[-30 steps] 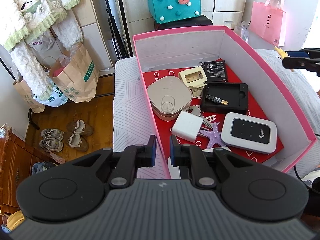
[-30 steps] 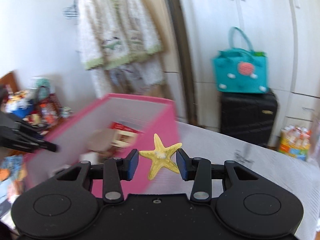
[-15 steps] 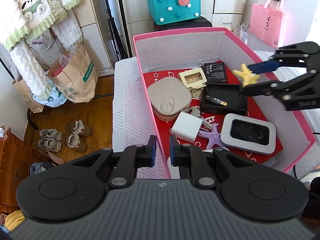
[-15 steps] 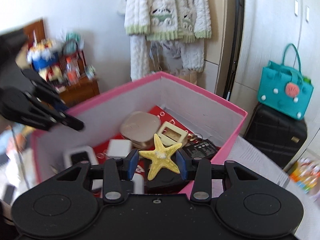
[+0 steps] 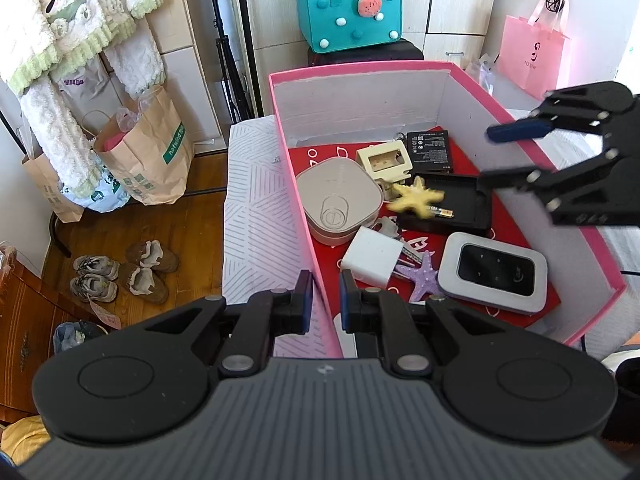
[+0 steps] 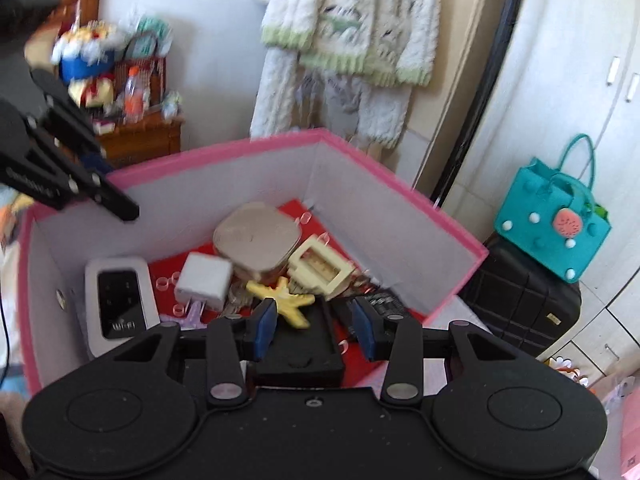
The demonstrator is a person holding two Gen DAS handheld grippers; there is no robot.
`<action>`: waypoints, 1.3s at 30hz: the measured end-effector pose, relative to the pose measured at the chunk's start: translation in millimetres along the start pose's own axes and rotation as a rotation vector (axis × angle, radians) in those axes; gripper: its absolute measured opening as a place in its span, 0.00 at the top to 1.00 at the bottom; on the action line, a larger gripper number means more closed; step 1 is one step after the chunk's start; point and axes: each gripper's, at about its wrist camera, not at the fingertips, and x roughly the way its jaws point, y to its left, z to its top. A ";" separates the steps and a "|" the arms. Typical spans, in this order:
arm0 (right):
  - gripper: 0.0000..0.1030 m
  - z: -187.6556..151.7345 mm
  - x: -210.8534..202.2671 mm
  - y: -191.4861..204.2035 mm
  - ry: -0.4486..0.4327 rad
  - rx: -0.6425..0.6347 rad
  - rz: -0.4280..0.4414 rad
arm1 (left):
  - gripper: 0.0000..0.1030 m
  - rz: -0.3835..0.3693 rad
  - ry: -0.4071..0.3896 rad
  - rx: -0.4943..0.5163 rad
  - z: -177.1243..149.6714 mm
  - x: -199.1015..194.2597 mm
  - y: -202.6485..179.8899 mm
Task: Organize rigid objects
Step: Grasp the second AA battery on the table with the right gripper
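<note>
Leftmost in the left wrist view, fleecy white-and-green garments (image 5: 76,20) hang over paper bags (image 5: 148,152) and two pairs of shoes (image 5: 124,272) on a wooden floor (image 5: 192,216); one bag carries green lettering too small to read. Beside them a white patterned cloth (image 5: 256,200) covers the surface under the pink box (image 5: 532,148). The left gripper (image 5: 323,304) sits at the box's near left wall, its jaws narrow with that wall edge between them. Inside, on the red floor, lie a beige rounded case (image 5: 340,196), a white charger (image 5: 372,260), a purple starfish (image 5: 424,276) and a pocket router (image 5: 492,272), which the right wrist view shows marked "Wi-Fi". The yellow starfish (image 5: 416,198) lies blurred at the left edge of the black tray (image 5: 460,204), free of the right gripper (image 5: 490,156), whose jaws stand apart and empty above the box's right side. Behind the box a teal bag (image 5: 352,16) sits on a black suitcase (image 5: 364,54), and far right hangs a pink bag (image 5: 532,54) with a logo I cannot read
</note>
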 end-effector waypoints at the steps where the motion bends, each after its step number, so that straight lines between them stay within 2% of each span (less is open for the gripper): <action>1: 0.54 -0.6 -7.2 -5.8 -0.023 0.025 -0.002 | 0.88 0.002 -0.002 0.000 0.4 0.0 -0.2; 6: 0.53 -9.1 -34.0 -42.9 -0.073 0.179 -0.036 | 0.88 0.004 -0.005 0.001 1.2 0.7 -0.4; 9: 0.53 -20.1 -39.7 -62.5 -0.064 0.227 -0.097 | 0.88 0.005 -0.005 0.000 1.2 0.7 -0.4; 11: 0.52 -29.9 -40.4 -79.6 -0.051 0.294 -0.103 | 0.88 0.004 -0.007 -0.004 1.2 0.5 0.3; 17: 0.50 -61.2 -22.3 -121.8 0.001 0.470 -0.093 | 0.88 0.004 -0.007 -0.005 0.8 0.8 0.7; 23: 0.46 -89.8 11.3 -142.5 0.070 0.544 -0.144 | 0.88 0.005 -0.007 -0.004 0.3 0.5 0.4; 26: 0.46 -104.2 24.0 -151.0 0.100 0.618 -0.126 | 0.88 0.004 -0.007 -0.005 0.3 0.5 0.6; 28: 0.46 -111.0 29.4 -151.8 0.110 0.628 -0.089 | 0.88 0.003 -0.007 -0.006 0.2 0.9 0.5; 35: 0.42 -115.1 41.5 -148.9 0.098 0.633 -0.122 | 0.88 0.006 -0.008 -0.001 0.1 1.6 -0.1; 39: 0.41 -106.6 50.5 -141.7 0.100 0.573 -0.167 | 0.88 0.005 -0.009 -0.003 0.5 1.6 0.3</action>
